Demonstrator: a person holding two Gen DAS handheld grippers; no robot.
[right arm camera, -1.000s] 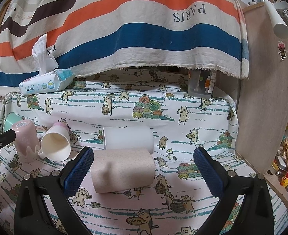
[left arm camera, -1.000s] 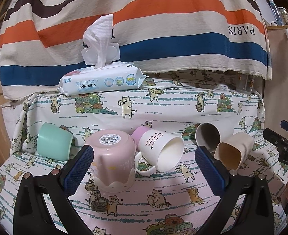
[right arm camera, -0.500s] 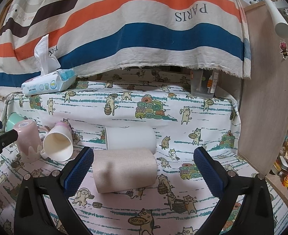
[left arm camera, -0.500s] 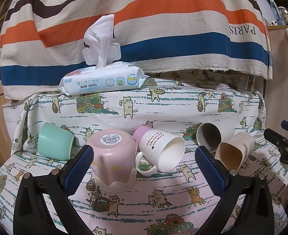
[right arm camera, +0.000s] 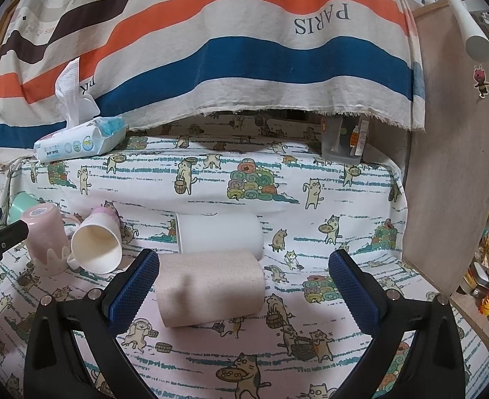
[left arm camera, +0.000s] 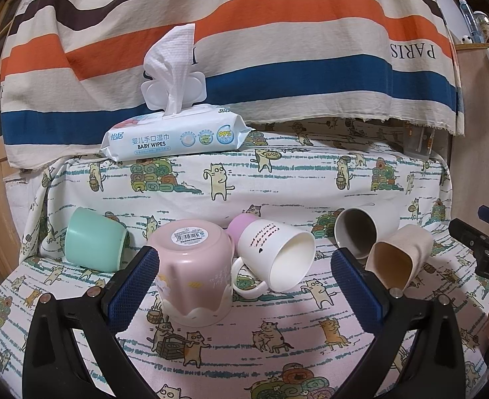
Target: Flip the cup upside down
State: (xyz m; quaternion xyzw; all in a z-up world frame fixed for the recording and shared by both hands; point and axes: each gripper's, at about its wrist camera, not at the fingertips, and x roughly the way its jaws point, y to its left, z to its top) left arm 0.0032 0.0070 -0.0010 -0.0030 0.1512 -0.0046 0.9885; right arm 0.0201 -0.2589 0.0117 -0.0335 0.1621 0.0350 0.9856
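**Beige cup on its side, right gripper nearest**

Right gripper [right arm camera: 244, 274] is wide open, holds nothing. The beige cup [right arm camera: 209, 287] lies on its side on the cat-print cloth [right arm camera: 327, 359], dead ahead, low between the fingers, nearer the left one. Long axis runs left-right across the jaw line; mouth points left, toward the other gripper. White cup [right arm camera: 219, 234] lies on its side just behind it, close or touching. Left gripper [left arm camera: 244, 281] is also wide open and empty, with the pink cup [left arm camera: 193, 274] already mouth-down just inside its left finger. Likely next: right closes on the beige cup.
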